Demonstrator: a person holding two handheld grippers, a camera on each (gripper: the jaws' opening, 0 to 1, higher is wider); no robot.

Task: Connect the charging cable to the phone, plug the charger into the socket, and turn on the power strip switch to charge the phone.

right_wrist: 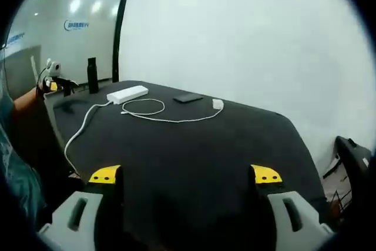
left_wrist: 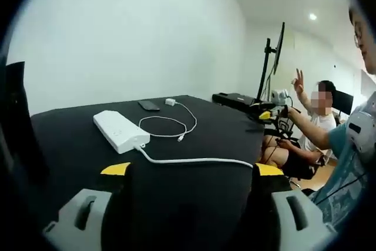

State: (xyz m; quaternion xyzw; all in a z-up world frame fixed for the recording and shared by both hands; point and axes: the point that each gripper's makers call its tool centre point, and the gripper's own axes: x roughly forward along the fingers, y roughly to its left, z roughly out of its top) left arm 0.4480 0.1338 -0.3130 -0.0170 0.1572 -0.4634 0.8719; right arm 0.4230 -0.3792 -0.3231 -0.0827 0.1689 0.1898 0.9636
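The black tabletop [left_wrist: 194, 192] is the biggest thing here, and everything for the job lies on it. It stands close to a plain white wall [left_wrist: 129, 33].

The white power strip [left_wrist: 121, 131] lies flat near the middle of the tabletop. Its thick white cord [left_wrist: 194, 160] runs off toward the edge, most likely to reach a wall plug somewhere (that end is out of sight). In the right gripper view the power strip [right_wrist: 127, 94] sits far off, with the cord [right_wrist: 79, 130] trailing toward the near edge.

The thin charging cable [left_wrist: 170, 126] lies in a loose loop just beside the strip. One end joins the small white charger [left_wrist: 170, 102]. The other end lies free on the cloth. The dark phone [left_wrist: 148, 105] lies flat near the charger, not touching it. These things sit close together, I think so that each one is easy to pick up.

The left claw [left_wrist: 191, 171] is held wide apart with nothing in it, low over the near edge of the tabletop. The right claw [right_wrist: 185, 176] is spread the same way and holds nothing. Both point at the things from a little way off. No step of the job looks done yet: the cable is not in the phone, and the charger is not in the strip.

A person [left_wrist: 314, 127] sits past the far side of the tabletop.
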